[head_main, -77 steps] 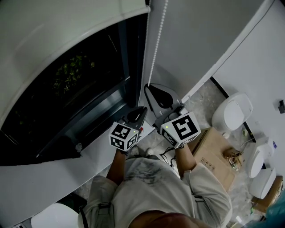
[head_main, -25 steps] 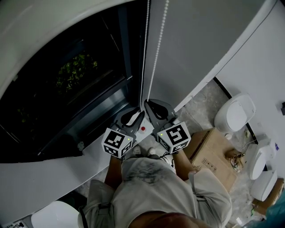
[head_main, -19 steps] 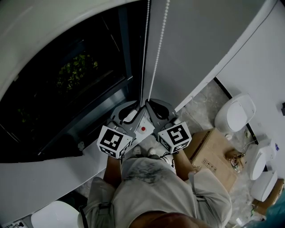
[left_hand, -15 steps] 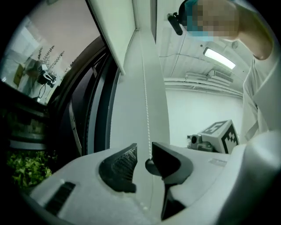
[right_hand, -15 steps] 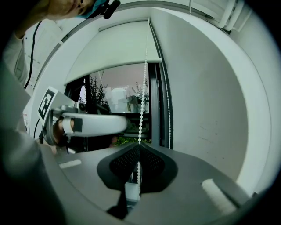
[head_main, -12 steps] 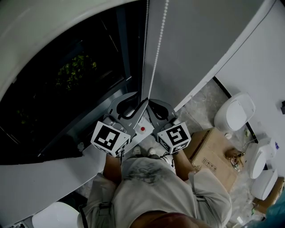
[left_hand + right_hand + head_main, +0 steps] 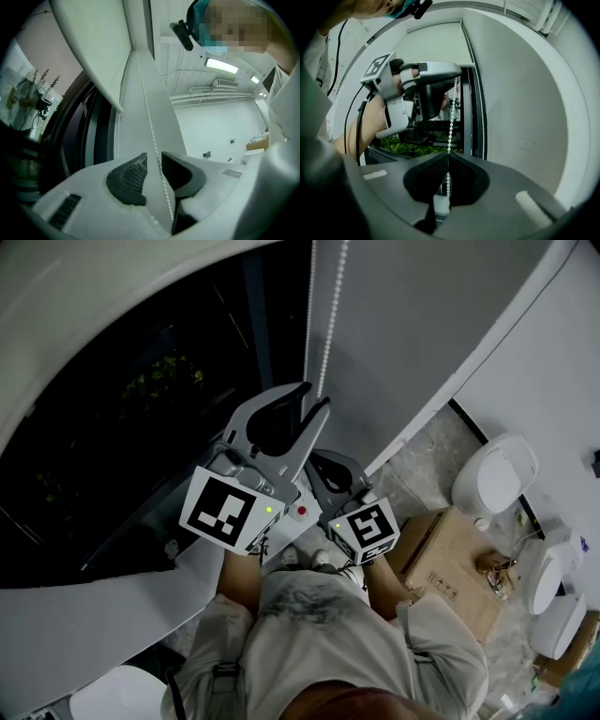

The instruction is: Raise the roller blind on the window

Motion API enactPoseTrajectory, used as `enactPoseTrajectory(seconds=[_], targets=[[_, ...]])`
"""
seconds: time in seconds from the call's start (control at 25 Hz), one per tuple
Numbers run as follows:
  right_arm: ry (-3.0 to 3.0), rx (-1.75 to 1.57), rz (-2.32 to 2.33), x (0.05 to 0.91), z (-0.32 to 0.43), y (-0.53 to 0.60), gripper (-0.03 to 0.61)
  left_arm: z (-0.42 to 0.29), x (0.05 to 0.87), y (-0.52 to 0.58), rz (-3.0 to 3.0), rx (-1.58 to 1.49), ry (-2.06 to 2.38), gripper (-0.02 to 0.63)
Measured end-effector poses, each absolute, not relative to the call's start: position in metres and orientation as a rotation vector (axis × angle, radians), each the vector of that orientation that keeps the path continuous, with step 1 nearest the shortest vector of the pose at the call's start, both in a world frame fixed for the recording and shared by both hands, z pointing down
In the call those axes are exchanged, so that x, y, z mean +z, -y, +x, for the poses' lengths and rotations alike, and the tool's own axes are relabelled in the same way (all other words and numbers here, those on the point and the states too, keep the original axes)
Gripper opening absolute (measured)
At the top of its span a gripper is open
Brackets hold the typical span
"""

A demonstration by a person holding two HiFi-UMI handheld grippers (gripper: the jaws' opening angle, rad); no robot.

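Observation:
The white bead chain [image 7: 328, 320] hangs in two strands beside the dark window. My right gripper [image 7: 317, 461] is shut on one strand, which the right gripper view shows pinched between its pads [image 7: 448, 159]. My left gripper [image 7: 315, 397] is higher up on the chain, above the right one. Its jaws have just opened wider. In the left gripper view the chain [image 7: 151, 136] runs through the gap of the left gripper [image 7: 153, 161], and neither pad presses on it. The white roller blind [image 7: 84, 306] covers the window's upper part.
A dark window pane [image 7: 141, 418] and a white sill [image 7: 103, 615] lie to the left. A grey wall [image 7: 422, 324] is on the right. On the floor are a cardboard box [image 7: 450, 563] and white toilets [image 7: 492, 474].
My left gripper has climbed along the chain from beside the right gripper to well above it. The right gripper has kept still on the chain.

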State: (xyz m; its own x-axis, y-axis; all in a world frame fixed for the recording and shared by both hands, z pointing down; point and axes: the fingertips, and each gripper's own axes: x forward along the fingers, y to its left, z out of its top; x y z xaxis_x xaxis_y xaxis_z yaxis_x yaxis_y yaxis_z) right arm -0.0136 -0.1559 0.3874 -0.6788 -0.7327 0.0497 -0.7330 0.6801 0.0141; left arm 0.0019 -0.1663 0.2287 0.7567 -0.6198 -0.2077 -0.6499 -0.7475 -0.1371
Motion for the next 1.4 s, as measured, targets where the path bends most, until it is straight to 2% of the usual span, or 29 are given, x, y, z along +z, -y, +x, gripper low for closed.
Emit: enactPoseTrajectory(seconds=[0.12, 0.24, 0.36, 1.4], targets=[[2.839, 0.003, 1.236, 0.386, -0.016, 0.155, 0.011, 0.003, 0.218, 0.167, -2.737, 0.248, -1.001, 0.093], [2.844, 0.003, 1.238, 0.384, -0.017, 0.155, 0.011, 0.006, 0.21, 0.166, -2.723, 0.294, -1.0, 0.04], [2.844, 0.005, 1.236, 0.384, -0.018, 0.155, 0.011, 0.01, 0.21, 0.166, -2.725, 0.293, -0.992, 0.015], [2.724, 0.098, 1.192, 0.455, -0.021, 0.158, 0.011, -0.001, 0.288, 0.172, -2.876, 0.173, -1.052, 0.011]])
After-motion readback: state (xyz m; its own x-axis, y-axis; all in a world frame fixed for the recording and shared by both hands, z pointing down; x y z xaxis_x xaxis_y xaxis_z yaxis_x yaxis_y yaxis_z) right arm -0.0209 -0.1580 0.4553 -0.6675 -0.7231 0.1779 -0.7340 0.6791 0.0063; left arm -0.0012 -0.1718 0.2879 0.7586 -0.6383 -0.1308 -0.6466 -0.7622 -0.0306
